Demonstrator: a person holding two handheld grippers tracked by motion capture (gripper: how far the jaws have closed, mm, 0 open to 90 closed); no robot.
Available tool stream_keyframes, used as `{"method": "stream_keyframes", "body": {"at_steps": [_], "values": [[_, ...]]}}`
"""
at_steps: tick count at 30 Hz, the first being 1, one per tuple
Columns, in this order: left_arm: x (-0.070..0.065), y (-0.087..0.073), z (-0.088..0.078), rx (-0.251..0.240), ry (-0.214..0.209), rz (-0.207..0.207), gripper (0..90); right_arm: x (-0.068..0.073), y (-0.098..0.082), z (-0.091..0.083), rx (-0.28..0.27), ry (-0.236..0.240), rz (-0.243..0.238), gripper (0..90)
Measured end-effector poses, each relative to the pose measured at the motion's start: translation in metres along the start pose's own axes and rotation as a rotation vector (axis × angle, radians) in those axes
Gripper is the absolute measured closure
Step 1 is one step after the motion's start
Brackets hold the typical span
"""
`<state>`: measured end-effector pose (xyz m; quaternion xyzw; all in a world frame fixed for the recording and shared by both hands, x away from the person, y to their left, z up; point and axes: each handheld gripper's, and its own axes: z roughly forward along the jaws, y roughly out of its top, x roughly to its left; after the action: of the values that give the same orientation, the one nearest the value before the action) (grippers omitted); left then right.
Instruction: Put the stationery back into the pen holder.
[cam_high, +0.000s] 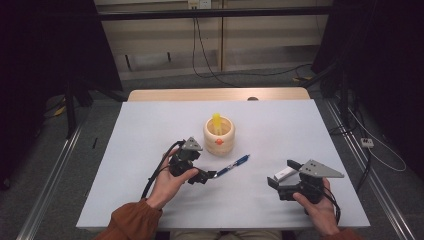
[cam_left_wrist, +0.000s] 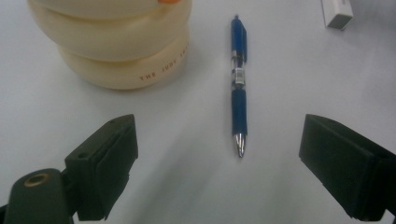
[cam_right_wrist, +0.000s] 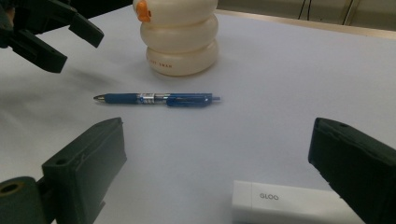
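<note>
A blue pen (cam_high: 233, 165) lies flat on the white table (cam_high: 150, 130), its silver tip toward my left gripper (cam_high: 207, 176). In the left gripper view the pen (cam_left_wrist: 239, 84) lies just ahead of the gap, tip nearest, and my left gripper (cam_left_wrist: 217, 135) is open with nothing between its jaws. My right gripper (cam_high: 282, 173) stands open low over the table at the right. A white box marked GLOO (cam_right_wrist: 285, 203) lies on the table between its jaws, close to the right one, and neither pad presses on it.
A cream, ring-stacked pen holder (cam_high: 219, 135) with an orange beak stands mid-table, just beyond the pen, with a yellow item (cam_high: 216, 121) standing in it. In the right gripper view my left gripper (cam_right_wrist: 79, 49) hangs open at the upper left. Cables run across the floor behind the table.
</note>
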<state>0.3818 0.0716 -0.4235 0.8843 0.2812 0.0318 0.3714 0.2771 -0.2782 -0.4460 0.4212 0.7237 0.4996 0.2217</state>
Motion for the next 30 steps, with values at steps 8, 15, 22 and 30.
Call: {"method": "stream_keyframes", "body": {"at_steps": [8,15,22,30], "values": [[-0.009,0.002,0.015,0.029,0.0,0.009,11.5,0.0,-0.001,0.001,0.007,0.003,0.003,3.9],[-0.019,0.008,0.032,0.062,0.001,0.022,11.8,0.001,0.0,0.001,0.01,0.005,-0.006,3.9],[-0.015,0.013,0.046,0.11,0.014,0.002,27.9,0.001,-0.001,0.001,0.011,0.004,-0.004,3.8],[-0.02,0.016,0.051,0.138,0.032,0.052,45.2,0.0,-0.001,0.001,0.013,0.0,-0.007,3.7]]}}
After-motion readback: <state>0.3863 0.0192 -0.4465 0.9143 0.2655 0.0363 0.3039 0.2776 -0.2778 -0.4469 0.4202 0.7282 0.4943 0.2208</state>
